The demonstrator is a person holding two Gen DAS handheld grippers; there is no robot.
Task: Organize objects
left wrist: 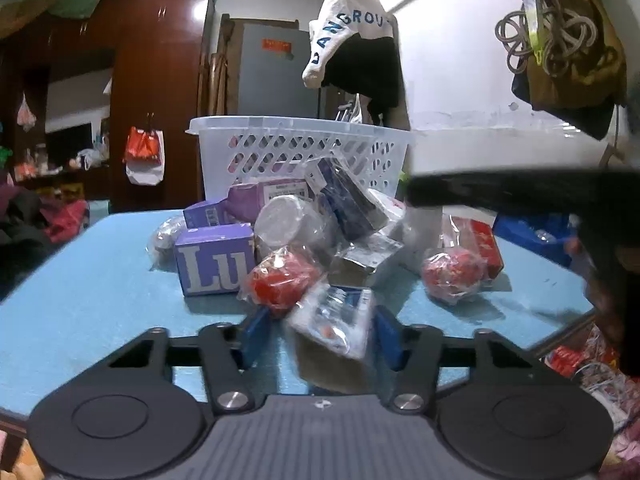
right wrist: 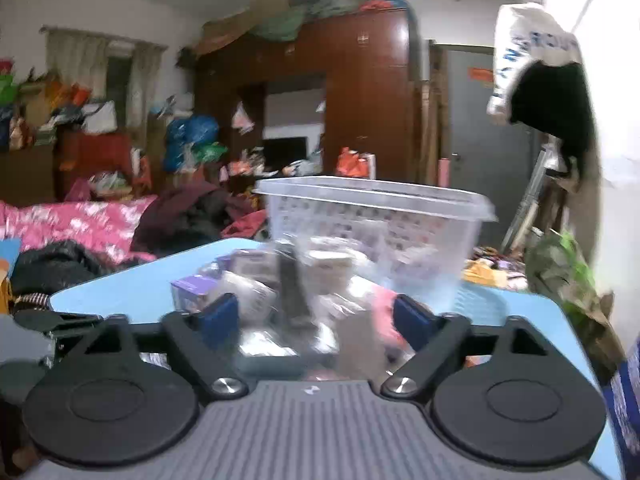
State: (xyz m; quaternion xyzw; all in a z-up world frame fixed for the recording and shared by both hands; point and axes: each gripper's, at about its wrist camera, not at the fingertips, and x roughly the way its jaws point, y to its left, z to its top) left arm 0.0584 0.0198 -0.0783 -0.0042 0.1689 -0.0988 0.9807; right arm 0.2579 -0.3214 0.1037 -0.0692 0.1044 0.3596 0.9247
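A pile of plastic-wrapped goods lies on the blue table (left wrist: 92,288): a purple box (left wrist: 214,266), a white round tub (left wrist: 280,216), red wrapped items (left wrist: 280,280) (left wrist: 452,276), and a dark blue box (left wrist: 348,200). A white slotted basket (left wrist: 300,148) stands behind the pile. My left gripper (left wrist: 322,332) is open, its blue pads on either side of a wrapped blue-and-white packet (left wrist: 336,328) without closing on it. My right gripper (right wrist: 316,320) is open above the blurred pile, facing the basket (right wrist: 376,224). Its dark body crosses the left wrist view (left wrist: 520,192).
A brown wardrobe (left wrist: 156,92) and grey door (left wrist: 276,72) stand behind the table. Clothes hang at upper right (left wrist: 356,48). A bed with pink bedding (right wrist: 76,224) and clutter lie to the left. The table's right edge (left wrist: 568,328) is close, with litter below.
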